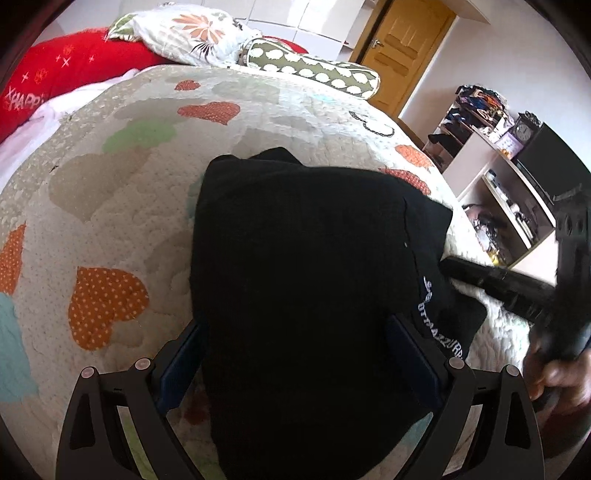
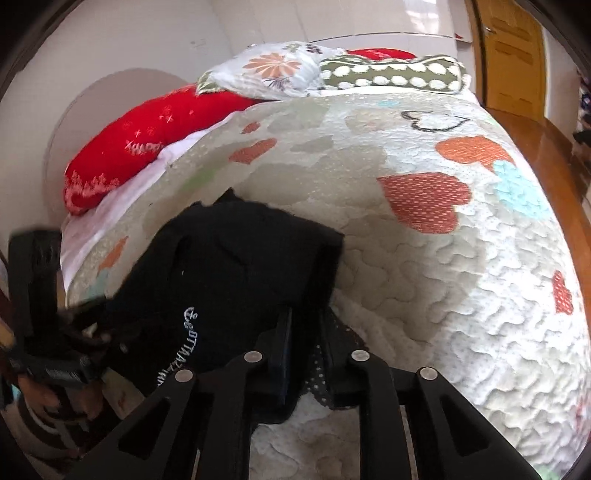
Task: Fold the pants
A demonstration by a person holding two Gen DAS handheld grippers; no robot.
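The black pants (image 1: 303,258) lie bunched in a folded heap on the heart-patterned quilt (image 1: 110,206), white lettering along one side. My left gripper (image 1: 295,354) is open, its fingers standing wide on either side of the heap's near end. In the right wrist view the pants (image 2: 229,273) lie left of centre on the quilt (image 2: 443,258). My right gripper (image 2: 304,343) is nearly closed, pinching the pants' right edge between its fingers. The right gripper also shows in the left wrist view (image 1: 491,284) at the heap's right edge.
Pillows lie at the head of the bed: a red one (image 1: 74,70), a floral one (image 1: 192,33) and a green dotted bolster (image 1: 314,70). Cluttered shelves (image 1: 498,177) stand past the bed's right edge. A wooden door (image 1: 406,44) is behind.
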